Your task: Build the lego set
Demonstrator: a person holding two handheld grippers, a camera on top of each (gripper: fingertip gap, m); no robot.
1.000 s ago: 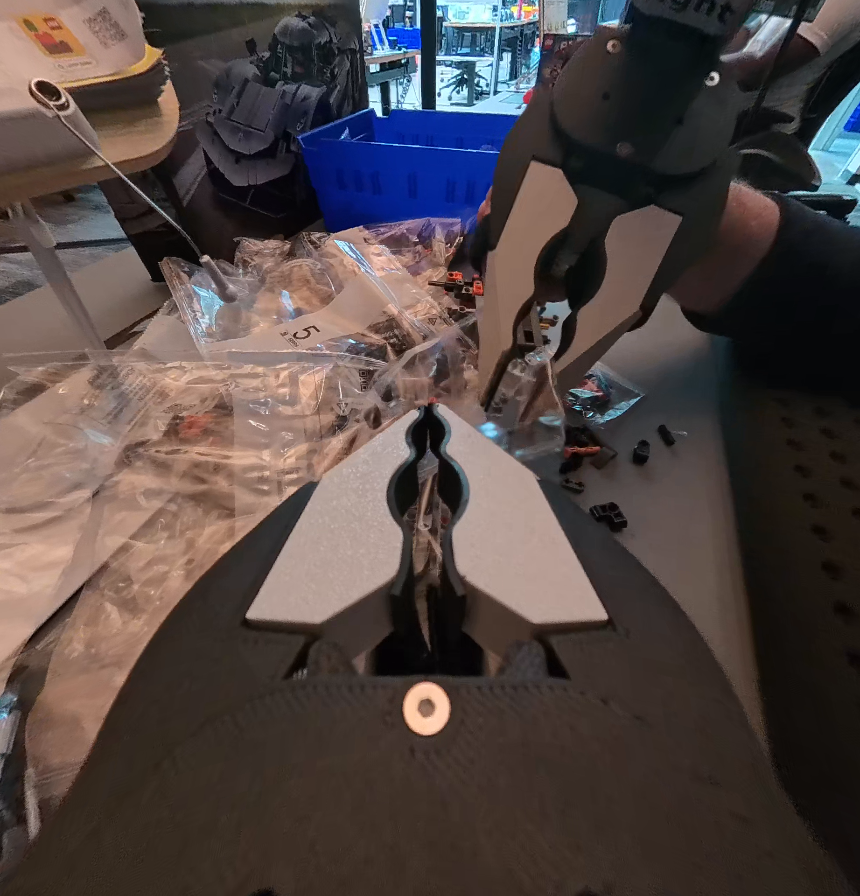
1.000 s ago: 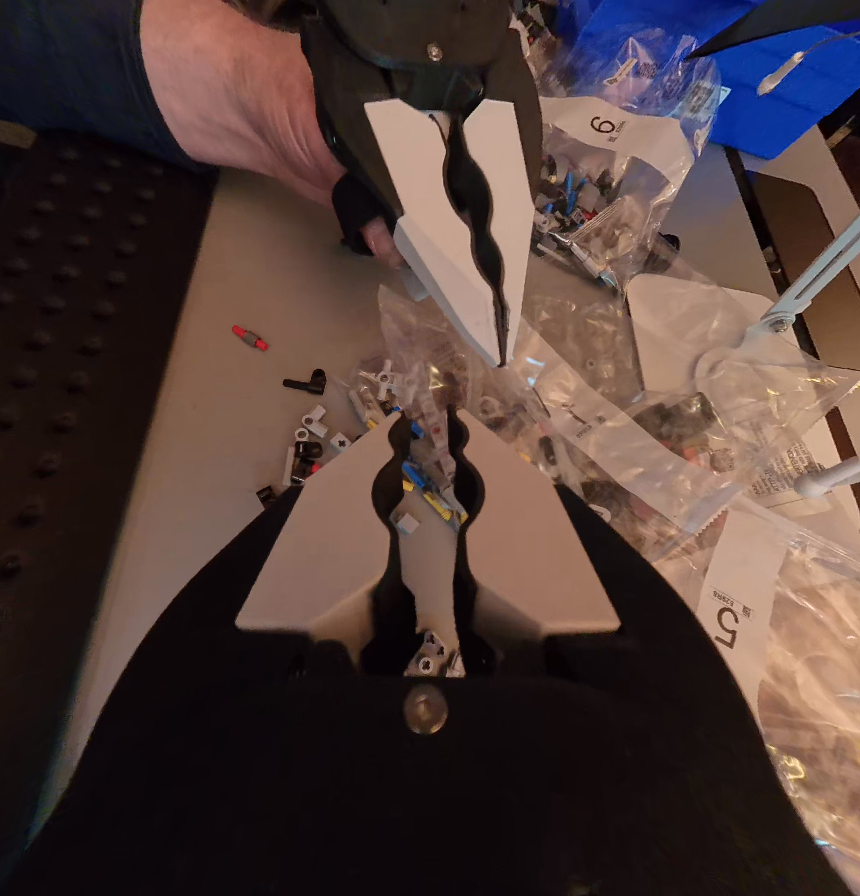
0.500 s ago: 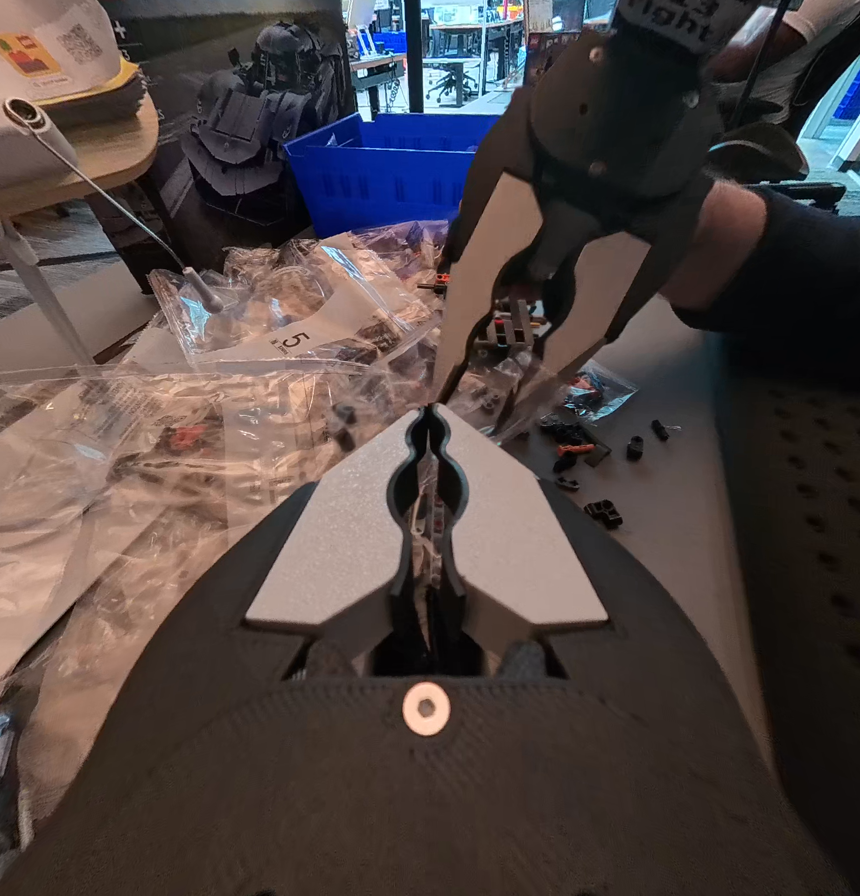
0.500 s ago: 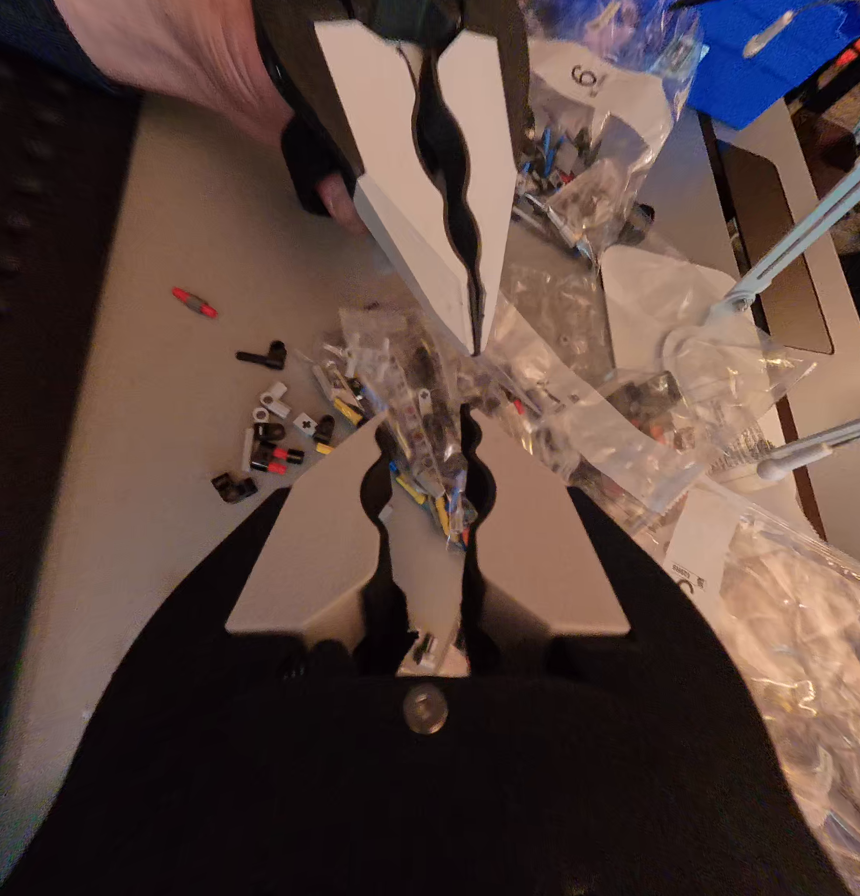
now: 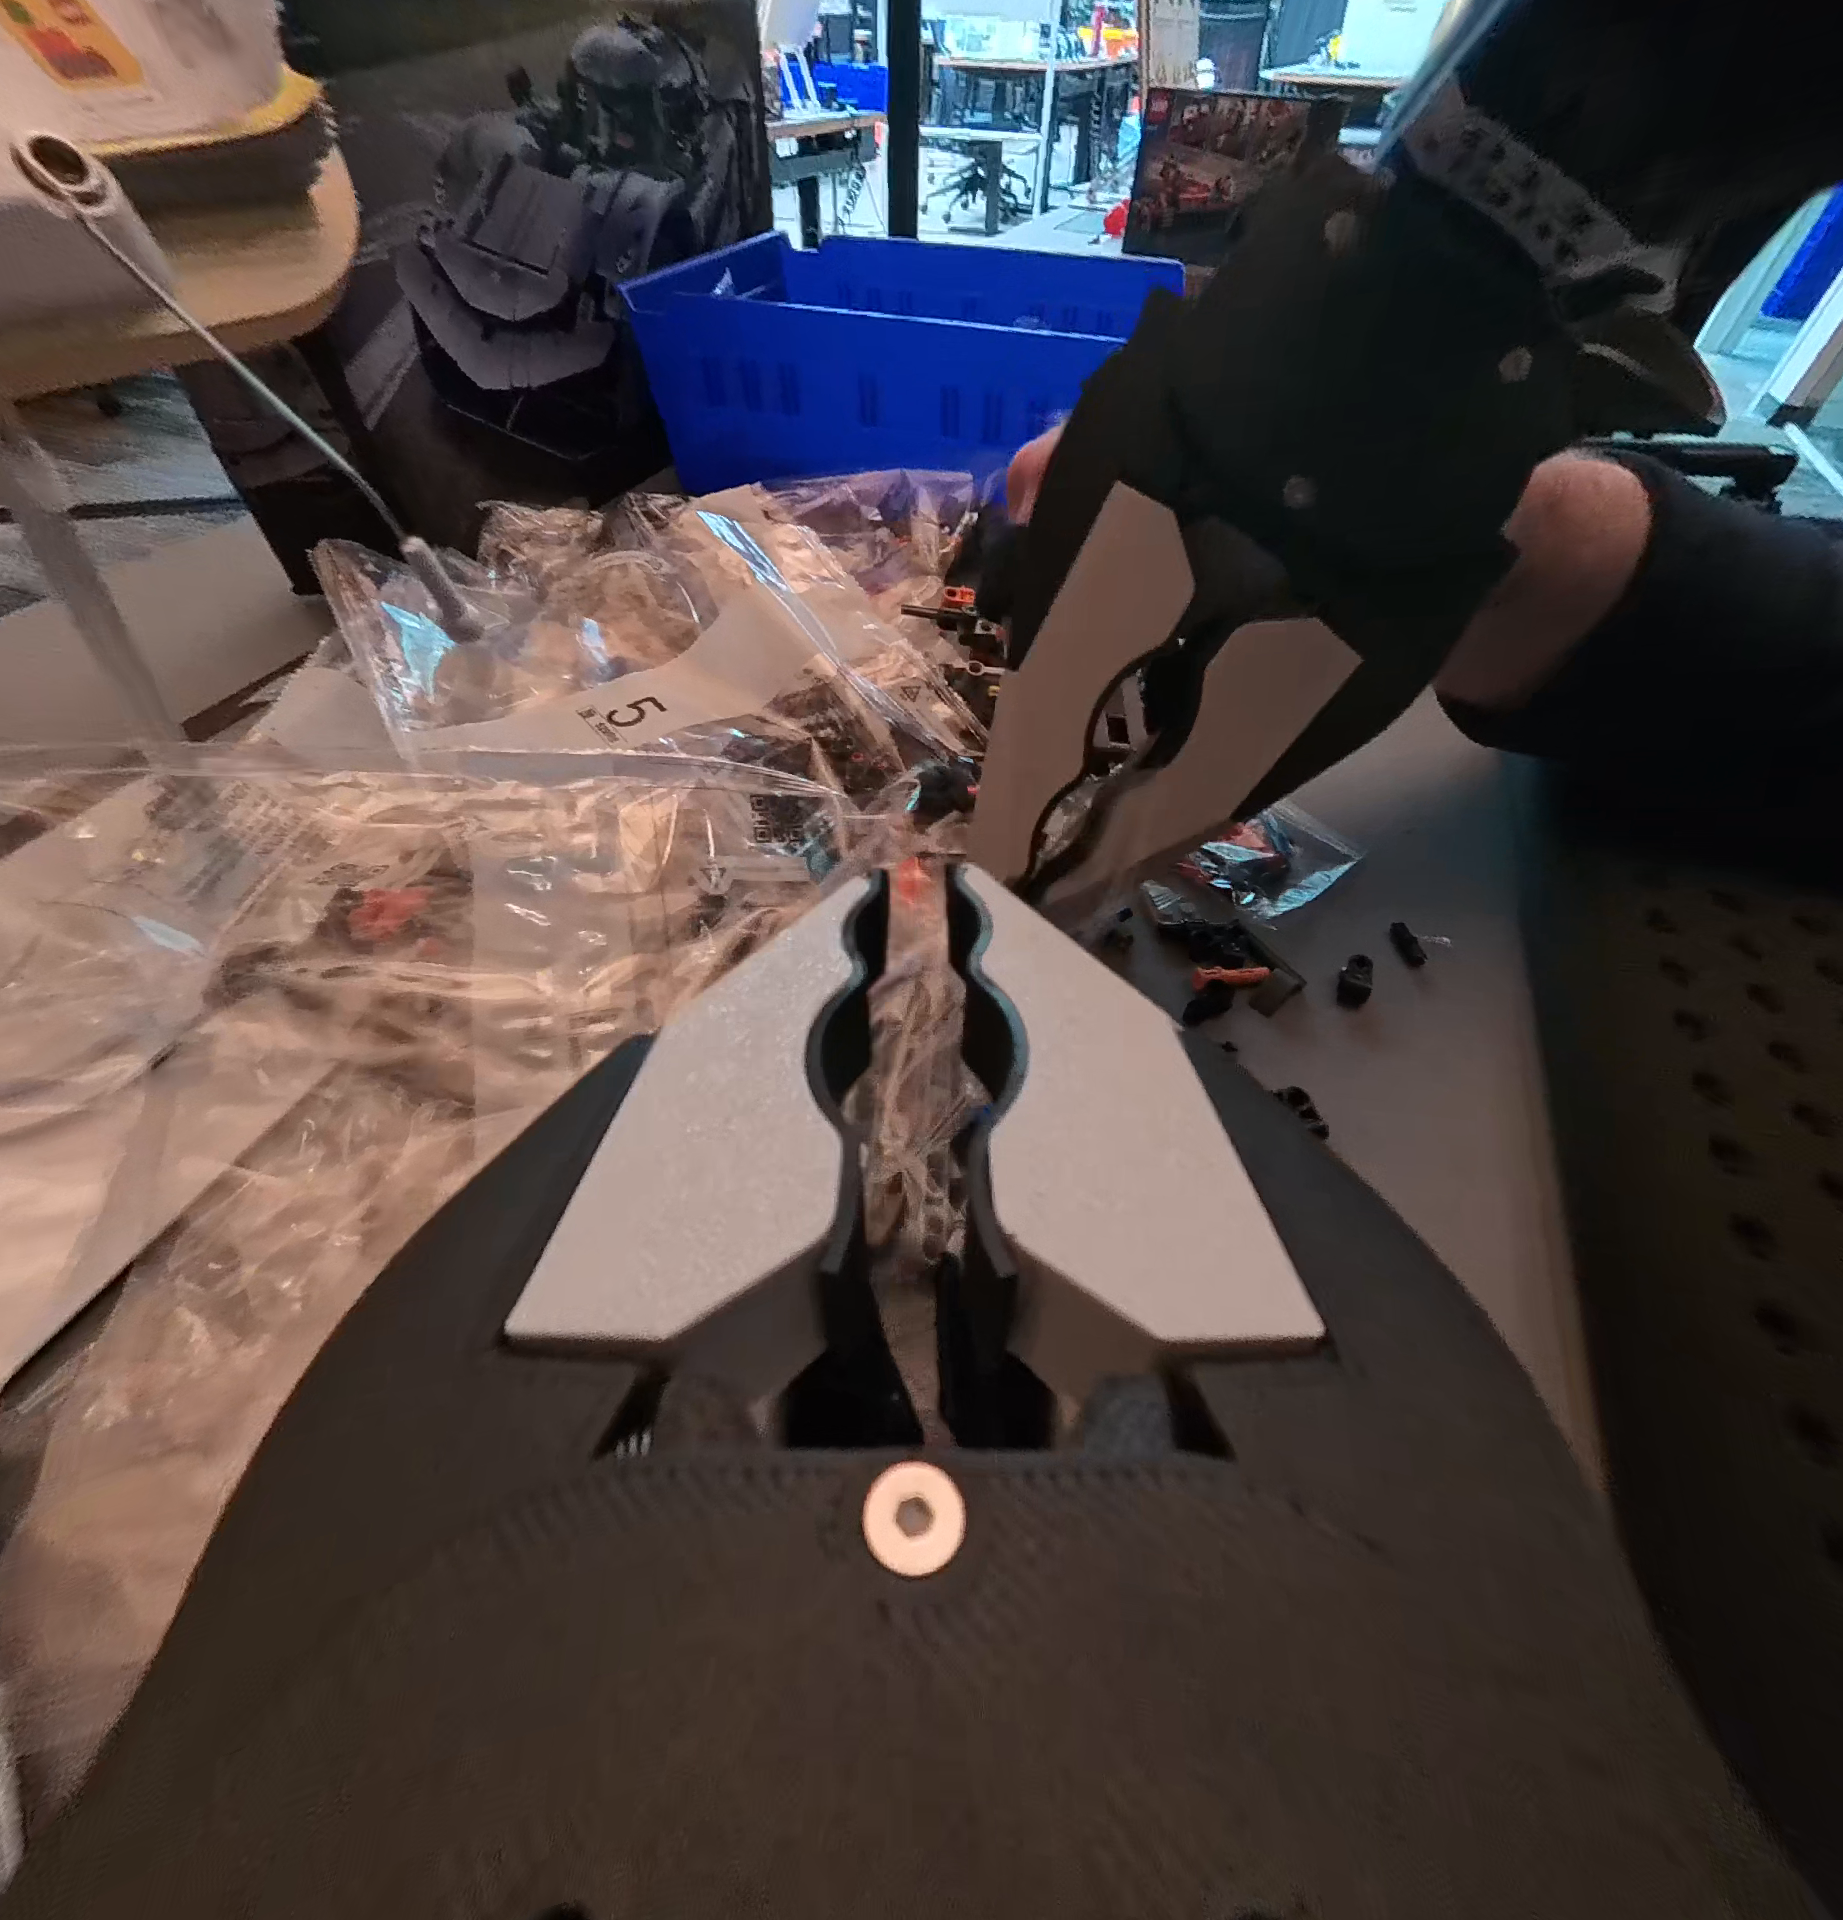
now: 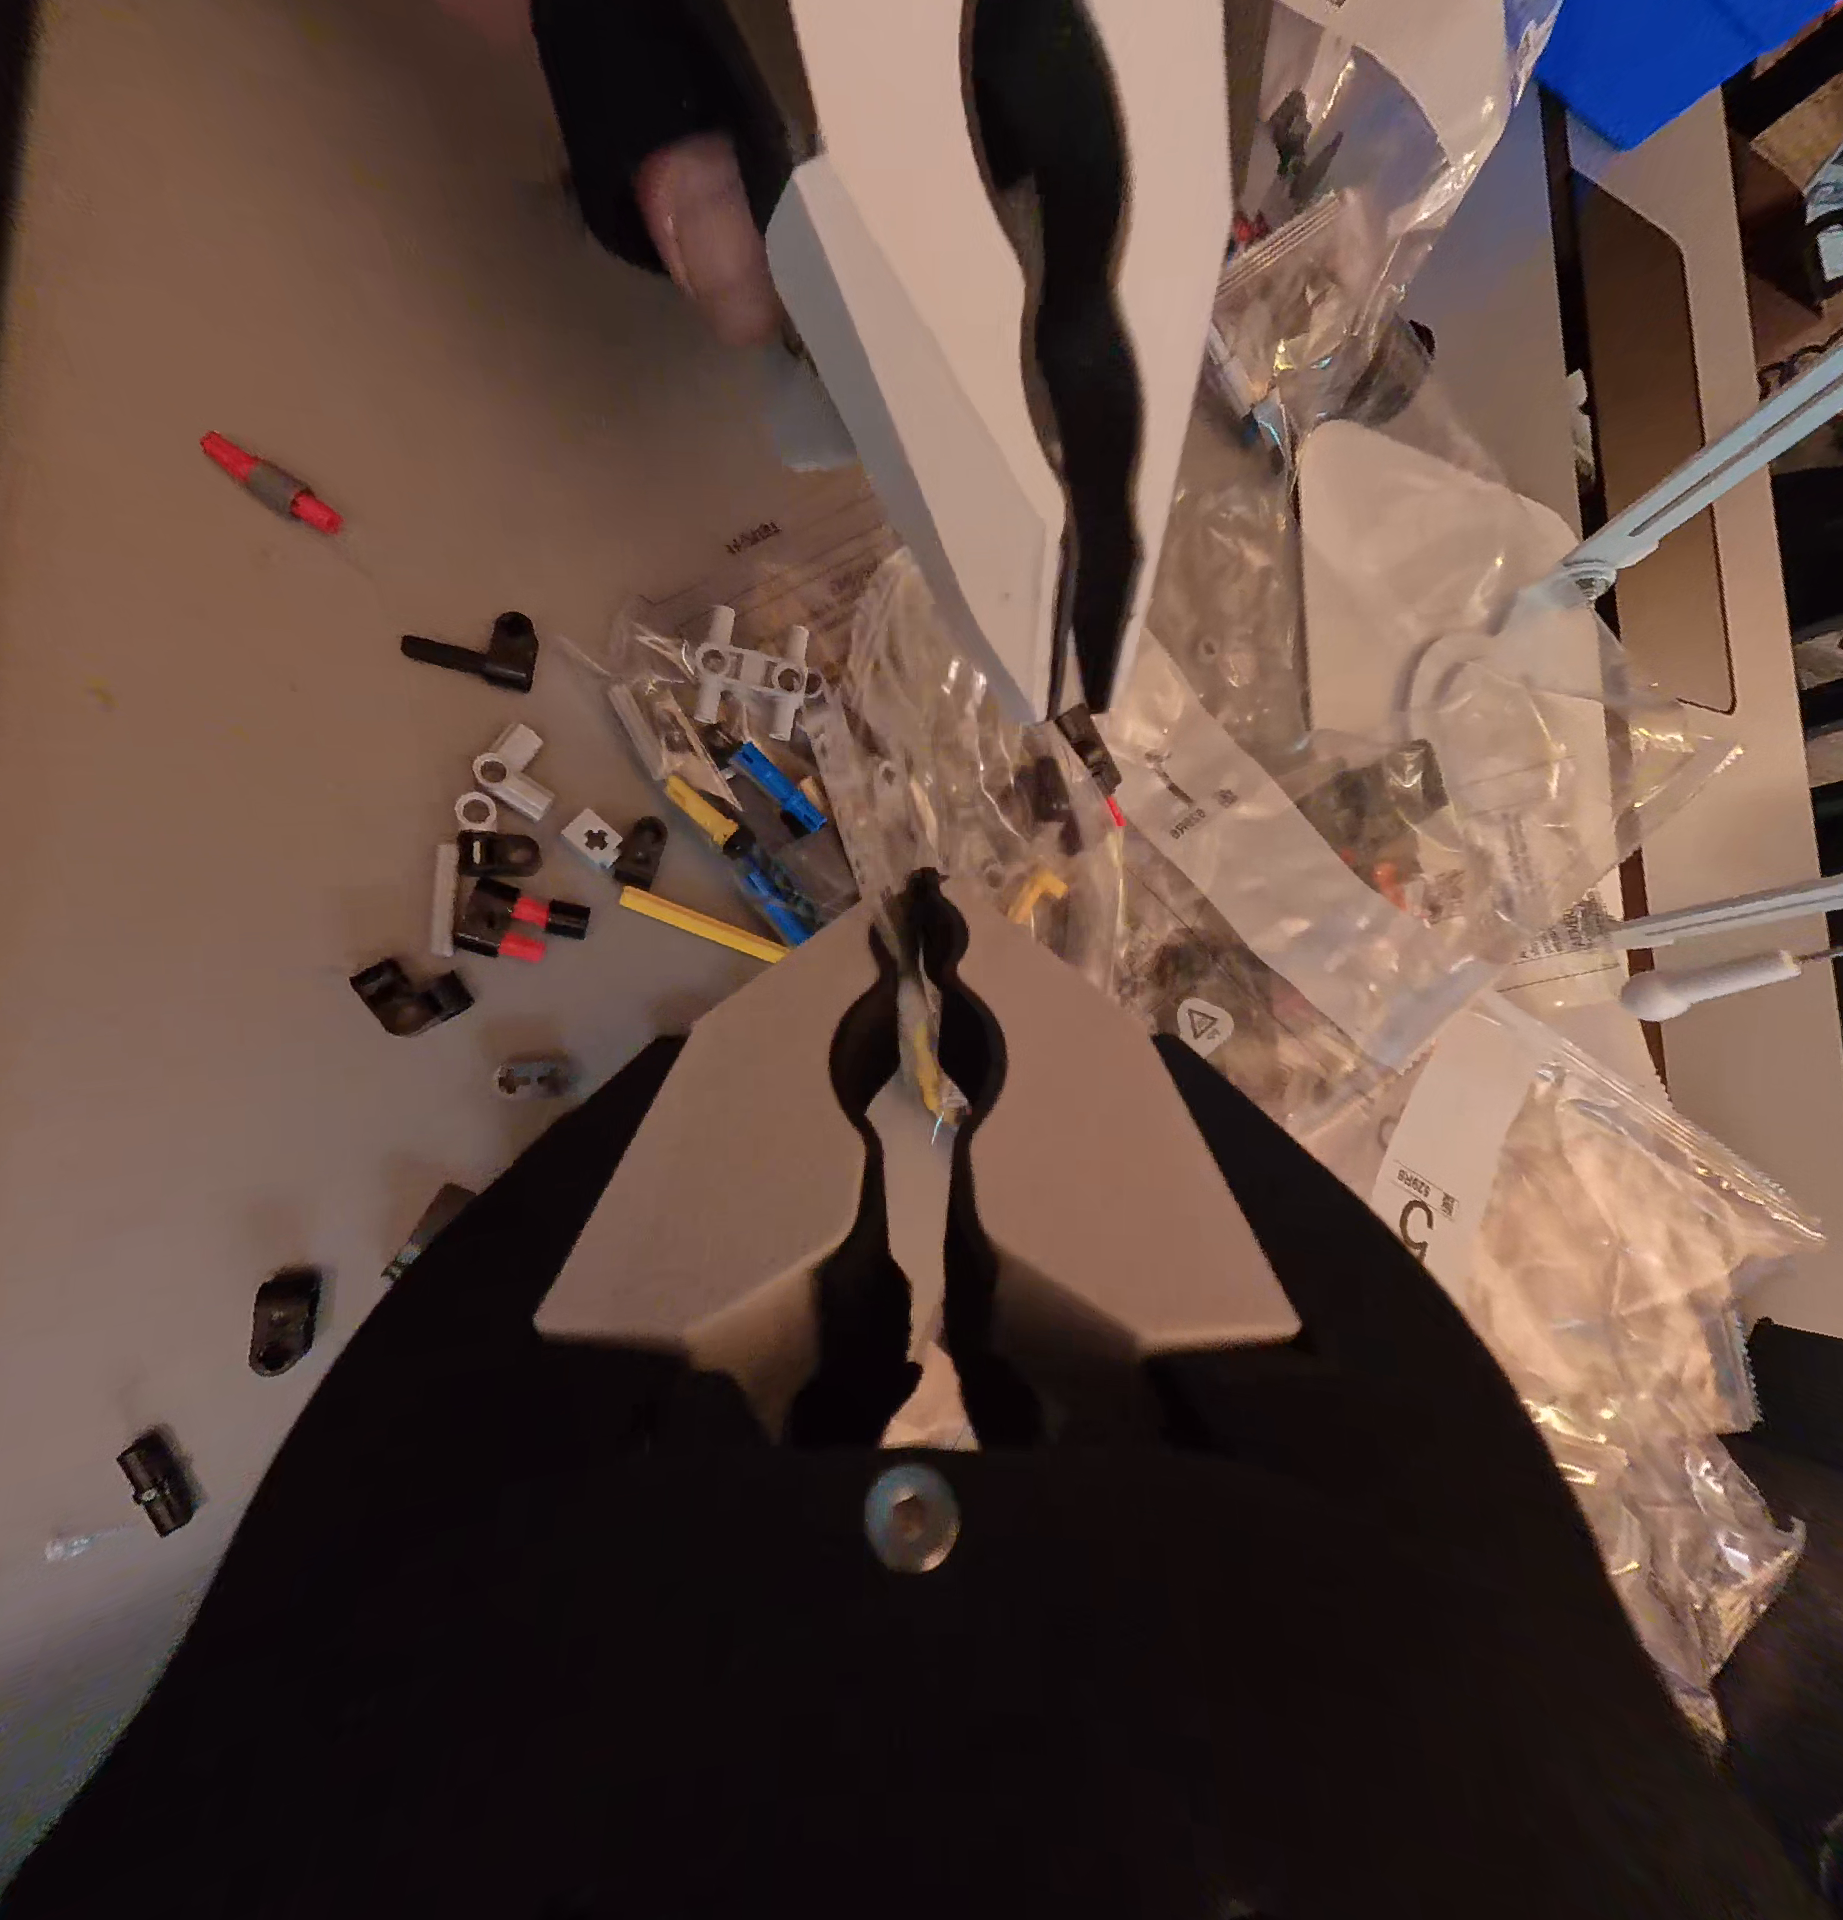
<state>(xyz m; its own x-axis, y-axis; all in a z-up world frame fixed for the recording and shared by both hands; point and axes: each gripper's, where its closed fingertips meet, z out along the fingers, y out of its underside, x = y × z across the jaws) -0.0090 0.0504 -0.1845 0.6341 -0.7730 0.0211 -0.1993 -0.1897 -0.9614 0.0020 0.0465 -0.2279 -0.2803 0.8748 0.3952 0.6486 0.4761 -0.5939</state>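
My left gripper [image 5: 922, 888] is shut on crumpled clear plastic of a small parts bag [image 6: 886, 727], its jaws held a narrow gap apart by the plastic. It also shows from above in the right wrist view [image 6: 1083, 707]. My right gripper [image 6: 922, 883] is shut on another edge of the same bag, with a yellow piece [image 6: 927, 1060] showing between its fingers. It stands just right of my left gripper in the left wrist view [image 5: 1036, 883]. The bag holds blue, yellow, white and black pieces. Loose pieces [image 6: 501, 862] lie on the grey table [image 6: 221, 727].
Several clear numbered bags [image 5: 636, 707] pile up on the left. A blue bin [image 5: 896, 364] and a dark built model [image 5: 543, 260] stand behind them. A black perforated mat [image 5: 1727, 1143] runs along the right. A red pin [image 6: 270, 496] lies apart. A thin lamp arm [image 5: 221, 343] crosses the left. Across from one pair of fingers to the other is roughly 5 cm.
My right gripper has come down and shut on the bag it straddled before. My left gripper's jaws now stand slightly apart on bunched plastic. The two grippers are closer together.
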